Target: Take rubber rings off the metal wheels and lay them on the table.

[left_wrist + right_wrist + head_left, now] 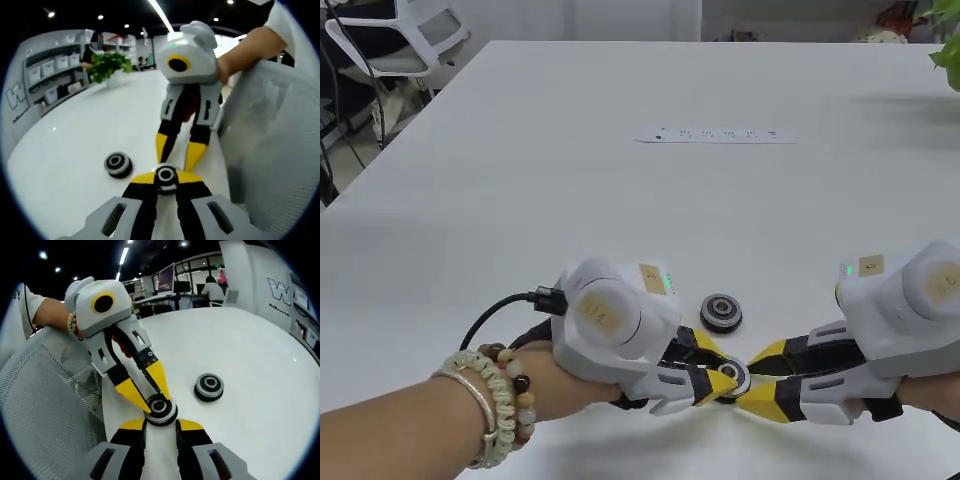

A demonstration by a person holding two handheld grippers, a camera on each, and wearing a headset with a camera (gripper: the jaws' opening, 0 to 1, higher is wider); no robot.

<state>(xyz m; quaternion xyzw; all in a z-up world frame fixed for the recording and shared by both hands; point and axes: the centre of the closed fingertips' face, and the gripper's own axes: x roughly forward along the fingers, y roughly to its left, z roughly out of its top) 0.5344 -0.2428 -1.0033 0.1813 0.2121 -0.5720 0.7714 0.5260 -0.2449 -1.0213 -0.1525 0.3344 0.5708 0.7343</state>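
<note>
Bench (620,220) space is wide and white, with a power strip (715,135) lying well away on the far side, so room to lay rings down is no worry. Trouble sits near the bench's close edge, where the left gripper (713,372) and the right gripper (746,380) meet nose to nose over 1 held wheel (730,378). In the left gripper view, that gripper's fingers are clamped on the wheel from 2 sides. The right gripper's fingers reach the wheel's rim, but I cannot tell whether they have bitten onto anything. The second wheel (721,312) lies flat on the bench just beyond, apart from both grippers. The rubber ring (161,421) looks to be on the held wheel, not yet off.

Risks, as I judge them:
- The narrow tips may slide off the ring and close on metal.
- A hard pull could twist the wheel out of the left clamp, so that it drops and rolls.
- A ring that snaps free may spring over the close edge.
- A swinging gripper could knock the second wheel.
</note>
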